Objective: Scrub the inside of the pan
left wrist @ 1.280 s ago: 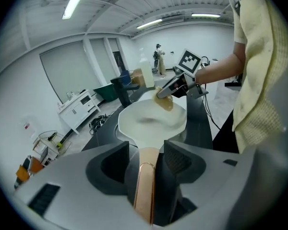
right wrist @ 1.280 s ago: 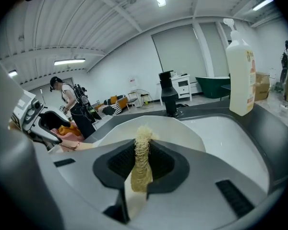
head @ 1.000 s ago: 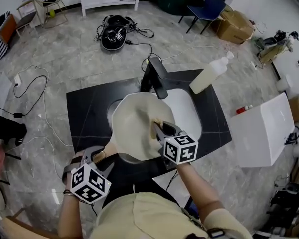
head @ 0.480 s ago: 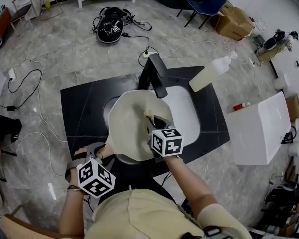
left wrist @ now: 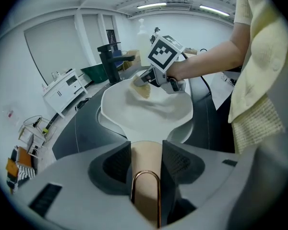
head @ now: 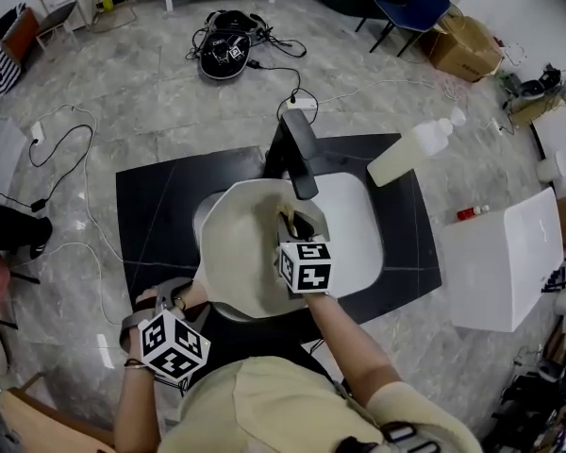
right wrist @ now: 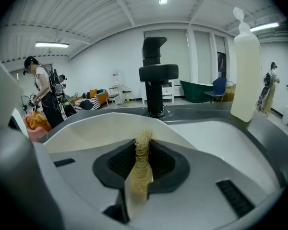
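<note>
**Spotter A:** Pan [head: 241, 253] is tilted over the sink [head: 354, 220], bowl open toward you and far rim close under the faucet [head: 297, 149]. I can't tell whether it leans on the sink edge. Your left gripper [left wrist: 146, 150] has the handle [left wrist: 146, 190] between its pads. The jaws have just been closing, and the pads now sit flat on both sides. Clamped.

**Spotter B:** Agreed. Your right gripper [head: 300, 226] is pinched tight on the scrubber [right wrist: 140, 171], with the frayed end poking past the tips. It's down inside the bowl at the far wall. It looks to be touching the surface, but I'm not certain.

**Spotter A:** Handling, as a guess: the pan is rigid with a smooth, slick inside and has some weight. All of that hangs off the handle. Your grip is just ahead of the hanging loop, well away from the bowl. That leaves a long lever, so expect the pan to dip or roll when you press.

**Spotter B:** The handle looks smooth and rounded, so it may twist in the pads. Keep the left gripper firm, or hold closer to the bowl if it slips. The scrubber is soft and fibrous and will flatten under load. The short length sticking out should stop it folding over.

**Spotter A:** Bottle [head: 410, 154] stands on the counter [head: 160, 215], well apart from both grippers.
</note>
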Demonstrator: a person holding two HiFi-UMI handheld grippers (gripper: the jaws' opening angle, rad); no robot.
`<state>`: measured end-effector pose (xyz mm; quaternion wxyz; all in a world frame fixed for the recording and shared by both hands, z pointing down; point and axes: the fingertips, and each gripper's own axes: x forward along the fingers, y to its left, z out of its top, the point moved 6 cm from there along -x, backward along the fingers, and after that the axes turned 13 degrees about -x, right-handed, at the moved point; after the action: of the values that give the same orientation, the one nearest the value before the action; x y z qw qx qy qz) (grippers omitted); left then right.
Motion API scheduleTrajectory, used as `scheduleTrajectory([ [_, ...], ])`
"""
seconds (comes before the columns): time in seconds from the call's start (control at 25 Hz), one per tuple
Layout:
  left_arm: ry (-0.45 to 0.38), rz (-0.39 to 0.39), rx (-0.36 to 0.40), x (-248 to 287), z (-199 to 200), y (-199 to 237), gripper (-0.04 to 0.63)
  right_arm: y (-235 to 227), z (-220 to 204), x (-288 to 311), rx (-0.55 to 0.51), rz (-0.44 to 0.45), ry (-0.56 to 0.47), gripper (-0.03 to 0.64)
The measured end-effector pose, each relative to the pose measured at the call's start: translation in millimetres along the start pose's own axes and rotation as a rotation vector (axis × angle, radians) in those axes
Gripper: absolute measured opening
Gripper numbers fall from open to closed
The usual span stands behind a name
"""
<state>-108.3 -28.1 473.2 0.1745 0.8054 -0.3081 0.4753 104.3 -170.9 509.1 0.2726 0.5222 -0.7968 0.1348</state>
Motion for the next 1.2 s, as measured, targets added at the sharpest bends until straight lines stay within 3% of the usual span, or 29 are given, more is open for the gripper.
scheduleTrajectory([
  [0.4, 0.021, -0.015, -0.015, 1, 1, 0, 0.209, -4, 3, 39, -0.057, -0.063, 0.018, 0.075],
  [0.72, 0.009, -0.015, -0.031, 1, 1, 1, 0.209, 27, 18, 61, -0.095, 0.059, -0.014, 0.074],
  [1.2, -0.013, -0.014, -0.040, -2, -2, 1, 0.209, 84, 33, 58, -0.114, 0.328, -0.017, 0.071],
])
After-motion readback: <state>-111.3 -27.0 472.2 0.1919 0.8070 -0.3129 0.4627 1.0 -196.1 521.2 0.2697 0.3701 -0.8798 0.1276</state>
